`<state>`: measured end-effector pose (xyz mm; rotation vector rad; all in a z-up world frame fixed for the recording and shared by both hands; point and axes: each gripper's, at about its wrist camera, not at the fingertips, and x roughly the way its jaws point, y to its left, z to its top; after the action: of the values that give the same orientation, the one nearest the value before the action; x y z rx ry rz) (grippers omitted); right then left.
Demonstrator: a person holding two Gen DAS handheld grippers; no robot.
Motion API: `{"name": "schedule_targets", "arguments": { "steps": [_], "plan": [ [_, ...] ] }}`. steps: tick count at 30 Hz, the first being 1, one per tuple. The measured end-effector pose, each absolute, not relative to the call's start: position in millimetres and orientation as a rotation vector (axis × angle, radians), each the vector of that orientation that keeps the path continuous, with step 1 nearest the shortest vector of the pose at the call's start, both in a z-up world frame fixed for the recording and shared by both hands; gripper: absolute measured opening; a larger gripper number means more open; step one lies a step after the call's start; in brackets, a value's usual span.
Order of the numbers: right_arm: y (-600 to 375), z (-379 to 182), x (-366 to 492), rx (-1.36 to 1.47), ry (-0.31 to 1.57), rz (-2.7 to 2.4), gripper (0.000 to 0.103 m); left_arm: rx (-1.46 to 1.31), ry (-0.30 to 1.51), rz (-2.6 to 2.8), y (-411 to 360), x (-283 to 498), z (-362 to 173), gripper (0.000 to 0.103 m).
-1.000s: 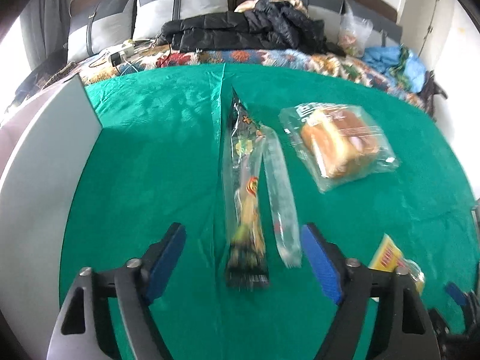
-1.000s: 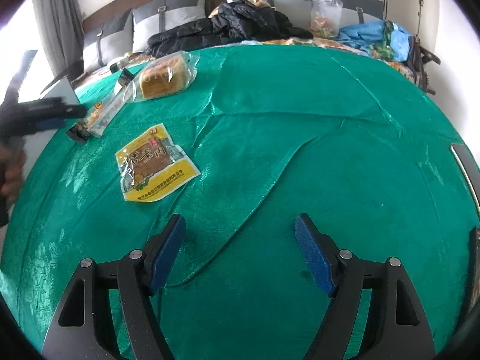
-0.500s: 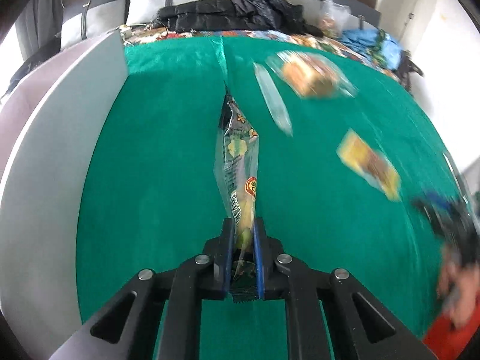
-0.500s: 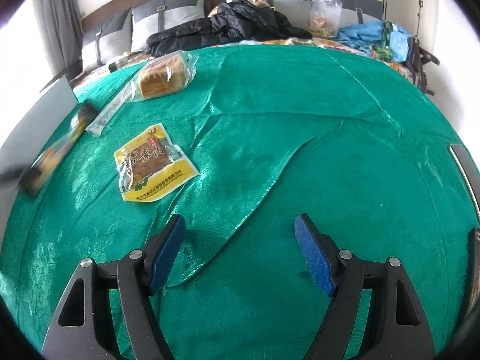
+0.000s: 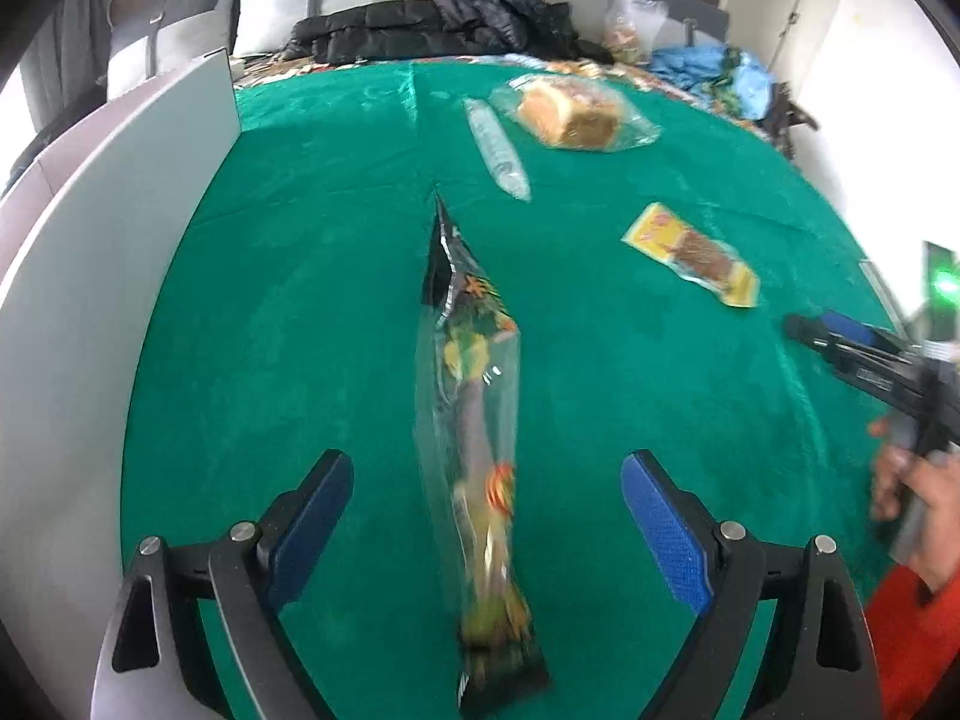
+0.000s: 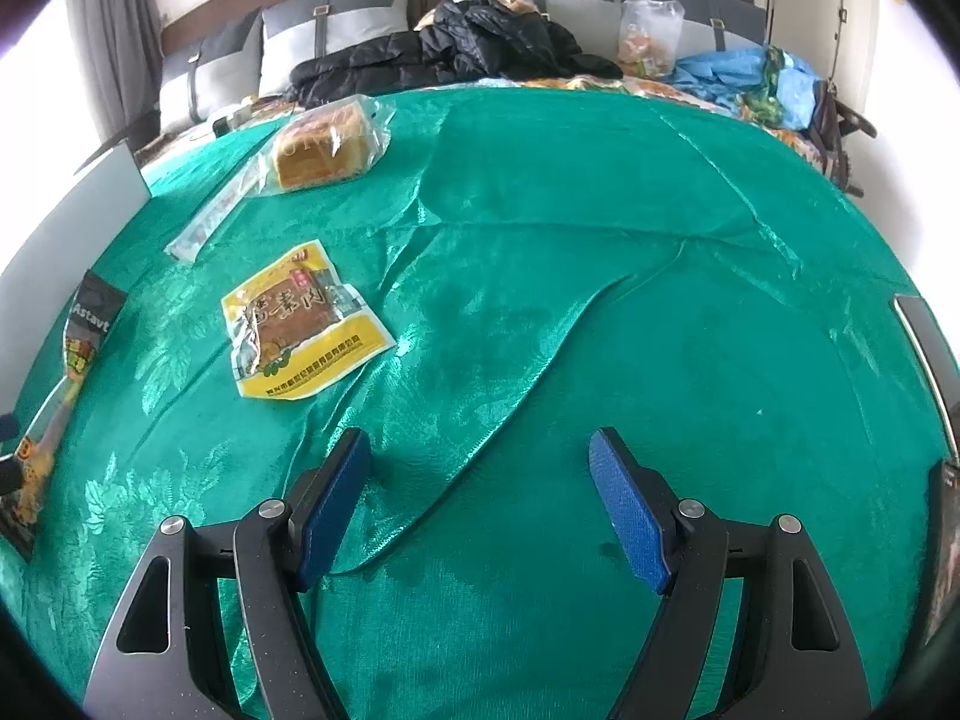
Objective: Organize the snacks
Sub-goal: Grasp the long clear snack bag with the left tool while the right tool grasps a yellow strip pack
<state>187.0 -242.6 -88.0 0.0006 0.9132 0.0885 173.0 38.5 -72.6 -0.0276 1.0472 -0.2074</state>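
Nearest, the left gripper (image 5: 486,516) has just been opening, its blue pads (image 5: 312,516) now wide apart and clear of the long packet (image 5: 474,450) lying lengthwise between them on the green cloth (image 5: 300,300); the packet's near end is blurred. Just left of it runs a white panel (image 5: 120,240). At the right edge of the left wrist view, a hand (image 5: 918,498) holds the right gripper (image 6: 480,498), whose jaws gape with only bare cloth between them. Farther out, between the two grippers, a yellow pouch (image 5: 690,252) lies flat on the cloth, well apart from the long packet. Beyond that, a clear slim packet (image 5: 498,150) lies just beside a bagged bread (image 5: 570,114), the two close together near the far edge of the cloth. Behind the cloth, a black jacket (image 6: 468,48) is heaped against grey cushions (image 6: 300,42), with a blue bundle (image 6: 744,72) to its right
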Motion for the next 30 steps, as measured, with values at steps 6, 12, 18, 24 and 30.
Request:
{"name": "schedule_targets", "arguments": {
  "steps": [6,12,18,24,30],
  "plan": [
    [-243,-88,187,0.006,0.912,0.089,0.079,0.024,1.035,-0.113,40,181,-92,0.091],
    [-245,-87,186,0.021,0.909,0.095,0.079,0.035,1.012,-0.093,46,179,-98,0.102],
    [-245,-88,186,0.013,0.911,0.092,0.079,0.039,1.069,-0.097,48,179,-95,0.102],
    [-253,-79,196,0.049,0.960,0.224,0.081,-0.003,1.087,-0.187,53,173,-77,0.101],
    [-210,-57,247,-0.089,1.093,0.413,0.081,0.067,1.117,-0.203,35,188,-89,0.083]
  ]
}}
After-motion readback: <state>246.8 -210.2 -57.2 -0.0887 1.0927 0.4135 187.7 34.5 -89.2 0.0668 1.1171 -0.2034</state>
